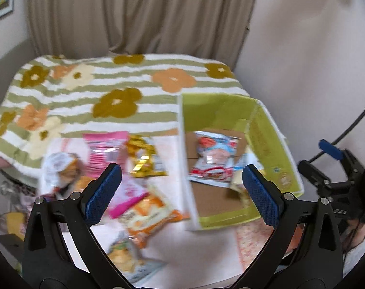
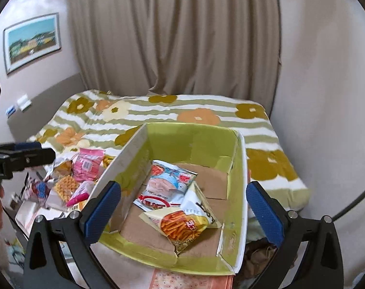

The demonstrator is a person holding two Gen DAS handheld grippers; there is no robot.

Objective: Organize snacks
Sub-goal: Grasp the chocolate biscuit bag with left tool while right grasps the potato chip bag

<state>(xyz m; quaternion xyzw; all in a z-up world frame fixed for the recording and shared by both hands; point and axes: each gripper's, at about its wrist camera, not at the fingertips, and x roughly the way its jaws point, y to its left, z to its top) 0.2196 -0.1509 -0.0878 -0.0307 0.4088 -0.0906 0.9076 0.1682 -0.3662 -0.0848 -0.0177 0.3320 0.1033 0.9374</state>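
Note:
A green cardboard box (image 1: 274, 144) stands open on the table. Inside it lie a blue, white and red snack bag (image 1: 213, 159) and, in the right wrist view, an orange stick-snack bag (image 2: 182, 228) on top of a white bag (image 2: 199, 202). Left of the box is a loose pile: a pink bag (image 1: 105, 149), a gold bag (image 1: 144, 156) and an orange bag (image 1: 148, 214). My left gripper (image 1: 181, 175) hangs open above the pile and the box's left wall, holding nothing. My right gripper (image 2: 183, 192) is open and empty above the box (image 2: 189, 139).
Behind the table is a bed with a striped, flowered blanket (image 1: 115, 103), then a beige curtain (image 2: 177, 36). A framed picture (image 2: 31, 41) hangs on the left wall. A peach patterned mat (image 1: 254, 243) lies under the box's near side. A dark cable (image 1: 351, 125) arcs at the right.

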